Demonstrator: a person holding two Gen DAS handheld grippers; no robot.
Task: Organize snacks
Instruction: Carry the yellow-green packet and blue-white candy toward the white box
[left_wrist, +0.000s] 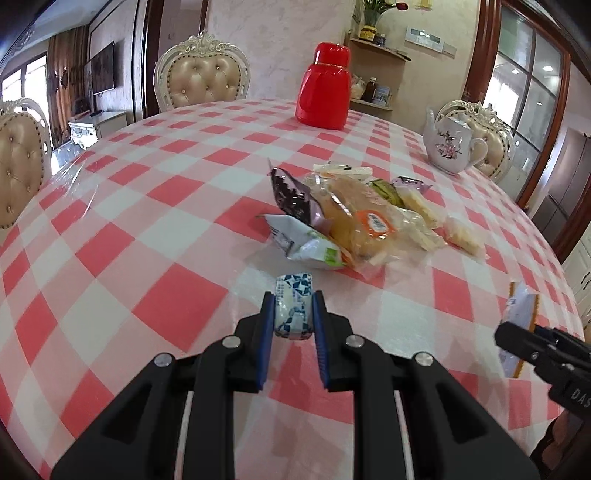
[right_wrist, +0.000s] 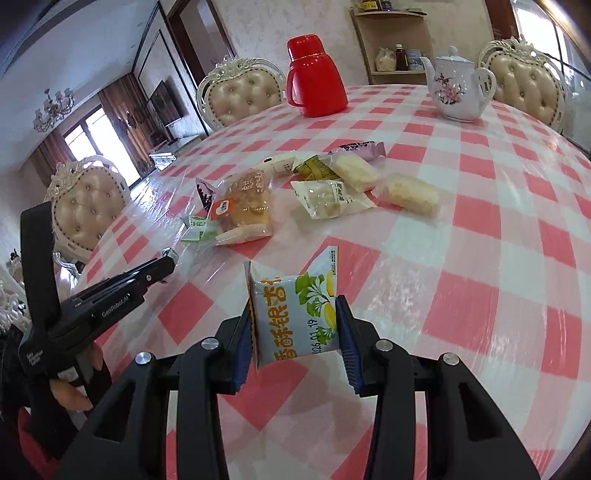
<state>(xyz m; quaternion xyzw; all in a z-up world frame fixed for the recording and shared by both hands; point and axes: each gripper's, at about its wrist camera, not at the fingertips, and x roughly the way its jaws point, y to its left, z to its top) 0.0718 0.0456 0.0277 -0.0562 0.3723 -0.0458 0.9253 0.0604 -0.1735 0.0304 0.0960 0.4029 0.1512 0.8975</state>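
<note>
Left hand-held gripper (left_wrist: 293, 314) clamps a blue-white candy (left_wrist: 293, 311); right hand-held gripper (right_wrist: 295, 332) pinches a snack packet (right_wrist: 295, 317), seemingly airborne.

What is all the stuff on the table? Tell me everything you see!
Snack pile: several packets, mixed colours, mid-table.
Thermos: one, red, far side.
Teapot: one, white with pink flowers, far right.
Tablecloth: one, pink-and-white check, covers table.
Chairs: at least three, cream, around table.
Small candy: one, blue-white, in left gripper.
Ginkgo packet: one, pale blue, in right gripper.
Hand: one, holding left gripper.
</note>
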